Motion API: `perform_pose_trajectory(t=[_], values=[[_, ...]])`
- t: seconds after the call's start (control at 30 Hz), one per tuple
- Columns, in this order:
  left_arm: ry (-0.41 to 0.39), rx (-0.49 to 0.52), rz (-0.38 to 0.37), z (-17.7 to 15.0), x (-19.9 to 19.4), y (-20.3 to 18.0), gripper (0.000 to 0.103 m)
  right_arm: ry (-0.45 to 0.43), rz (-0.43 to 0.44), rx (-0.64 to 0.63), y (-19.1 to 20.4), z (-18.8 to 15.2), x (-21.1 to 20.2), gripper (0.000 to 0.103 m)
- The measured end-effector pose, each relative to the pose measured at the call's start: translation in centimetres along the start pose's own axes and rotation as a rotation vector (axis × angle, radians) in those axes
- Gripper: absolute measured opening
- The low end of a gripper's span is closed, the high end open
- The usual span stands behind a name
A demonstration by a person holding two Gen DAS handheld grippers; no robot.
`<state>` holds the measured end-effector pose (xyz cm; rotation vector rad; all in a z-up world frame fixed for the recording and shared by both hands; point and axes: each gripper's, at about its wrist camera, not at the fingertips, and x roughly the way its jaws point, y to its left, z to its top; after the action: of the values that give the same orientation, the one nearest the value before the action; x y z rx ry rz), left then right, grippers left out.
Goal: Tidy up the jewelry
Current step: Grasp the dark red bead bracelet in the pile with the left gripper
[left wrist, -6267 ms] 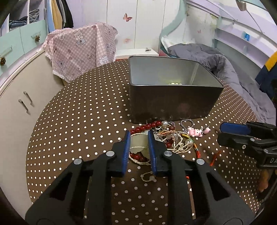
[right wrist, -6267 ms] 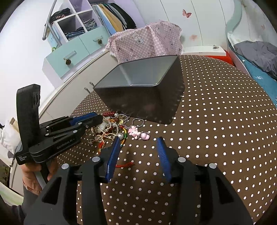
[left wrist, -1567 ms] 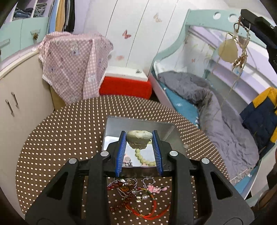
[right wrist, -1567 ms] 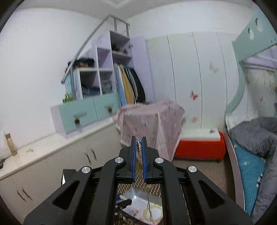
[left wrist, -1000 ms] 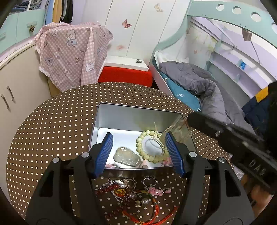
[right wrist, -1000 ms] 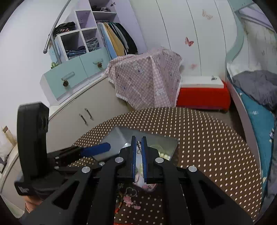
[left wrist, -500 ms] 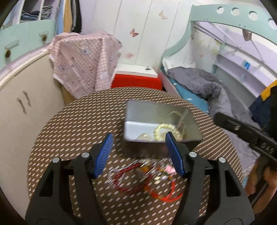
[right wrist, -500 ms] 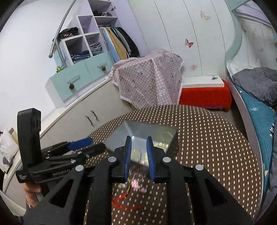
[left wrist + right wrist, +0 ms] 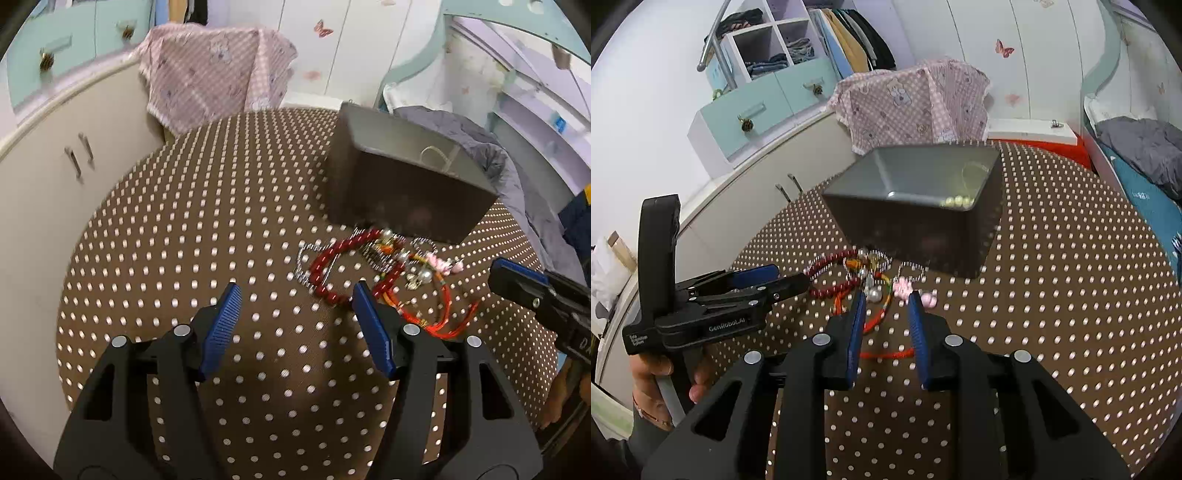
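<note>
Brown polka-dotted cloth covers the round tabletop (image 9: pixel 207 206), and on it, just in front of the dark metal tin (image 9: pixel 916 221), lies the jewelry I am sorting: a tangled heap (image 9: pixel 384 273) of dark red beads (image 9: pixel 328 266), a silvery chain, an orange-red cord bracelet (image 9: pixel 443 314) and a small pink charm (image 9: pixel 908 290). A pale bead bracelet (image 9: pixel 958 201) already lies inside the tin, against its near wall.

By my reckoning I am between picks, both hands coming in on the heap for the next piece. My right gripper (image 9: pixel 886 306) hangs over the near edge of the heap with its jaws opening and nothing between the pads; the cord and a pearl-like bead show through the gap, lying on the cloth. My left gripper (image 9: pixel 291 310) stands released and empty, its right finger just beside the red beads (the strand lies outside the gap, not in it).

The next move, I think, calls for singling out one strand at a free loop and closing on that alone, else the whole knot may lift together.

Much is hard to read: the heap is motion-blurred in the left view, so where one strand ends and another begins I cannot say. The tin's floor is mostly hidden by its near wall, and my right gripper is cut off at the left view's edge.
</note>
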<state>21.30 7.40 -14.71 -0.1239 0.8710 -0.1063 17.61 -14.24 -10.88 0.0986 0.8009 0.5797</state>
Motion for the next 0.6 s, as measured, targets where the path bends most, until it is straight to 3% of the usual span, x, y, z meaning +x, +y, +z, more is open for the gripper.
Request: perform_pose_trajectory(t=[0.17, 0.23, 0.27, 0.3, 0.47, 0.5, 0.53, 0.6], values=[[-0.031, -0.006, 0.022, 0.5, -0.4, -0.3, 0.063, 0.023, 0.000, -0.012, 0.5, -0.9, 0.5, 0.026], [-0.021, -0.016, -0.008, 0.8, 0.1, -0.4, 0.061, 0.026, 0.002, -0.013, 0.5, -1.0, 0.6, 0.026], [-0.007, -0.012, -0.006, 0.9, 0.5, -0.5, 0.055, 0.028, 0.002, -0.011, 0.5, -1.1, 0.6, 0.026], [0.010, -0.002, 0.004, 0.8, 0.8, -0.9, 0.038, 0.028, 0.003, -0.010, 0.5, -1.2, 0.6, 0.026], [0.017, 0.049, 0.047, 0.6, 0.8, -1.8, 0.033, 0.031, 0.003, -0.006, 0.3, -1.4, 0.7, 0.027], [0.016, 0.064, 0.053, 0.5, 0.8, -2.0, 0.027, 0.032, 0.003, -0.003, 0.3, -1.4, 0.7, 0.027], [0.013, 0.073, 0.060, 0.4, 0.7, -2.2, 0.014, 0.033, 0.006, 0.000, 0.3, -1.5, 0.8, 0.027], [0.009, 0.081, 0.052, 0.2, 0.6, -2.3, 0.013, 0.033, 0.008, 0.001, 0.3, -1.6, 0.7, 0.027]])
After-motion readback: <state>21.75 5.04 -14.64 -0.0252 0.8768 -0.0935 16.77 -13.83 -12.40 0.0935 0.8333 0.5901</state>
